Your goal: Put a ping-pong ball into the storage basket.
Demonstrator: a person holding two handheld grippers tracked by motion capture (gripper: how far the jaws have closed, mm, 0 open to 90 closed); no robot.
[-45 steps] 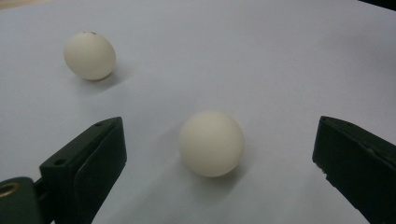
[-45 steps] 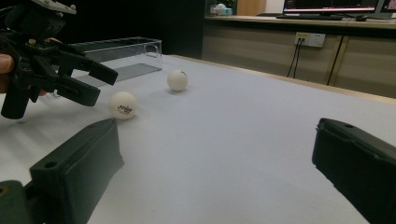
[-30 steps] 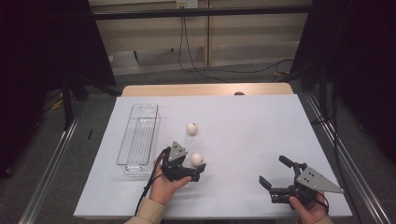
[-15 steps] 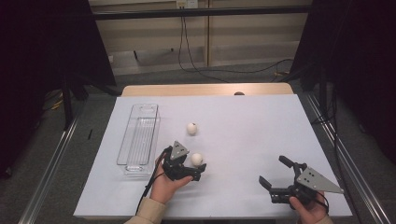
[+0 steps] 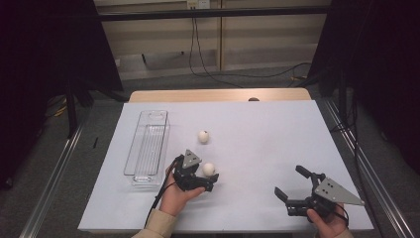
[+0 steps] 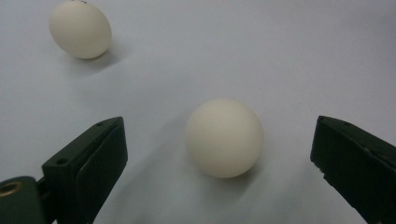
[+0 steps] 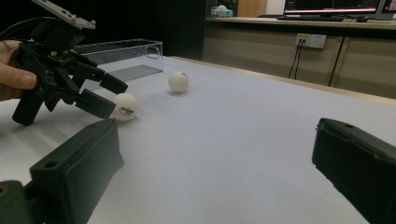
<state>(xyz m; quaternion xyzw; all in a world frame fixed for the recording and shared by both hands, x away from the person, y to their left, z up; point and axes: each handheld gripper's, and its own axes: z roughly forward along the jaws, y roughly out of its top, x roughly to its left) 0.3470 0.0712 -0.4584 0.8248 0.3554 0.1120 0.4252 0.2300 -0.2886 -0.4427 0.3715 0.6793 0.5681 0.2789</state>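
A person's left gripper (image 5: pixel 212 179) stands with its jaws apart around a white ball (image 5: pixel 208 169) on the white table (image 5: pixel 277 139), the ball lying between the two black jaws and apart from both, as the left gripper view shows (image 6: pixel 224 137). Over the past second the gripper has barely moved: it was already set at this ball and remains so, jaws unclosed, which suggests the approach is finished and the grasp itself is what comes next. The ball sits slightly nearer the left-hand jaw in that view, resting on the table. A second ball (image 5: pixel 203 136) lies farther up the table, well apart from the gripper and near the clear plastic tray (image 5: pixel 147 148), which looks the likely destination. The right gripper (image 5: pixel 292 191) rests near the table's near right corner in the person's hand, jaws wide apart and holding nothing, well away from both balls.
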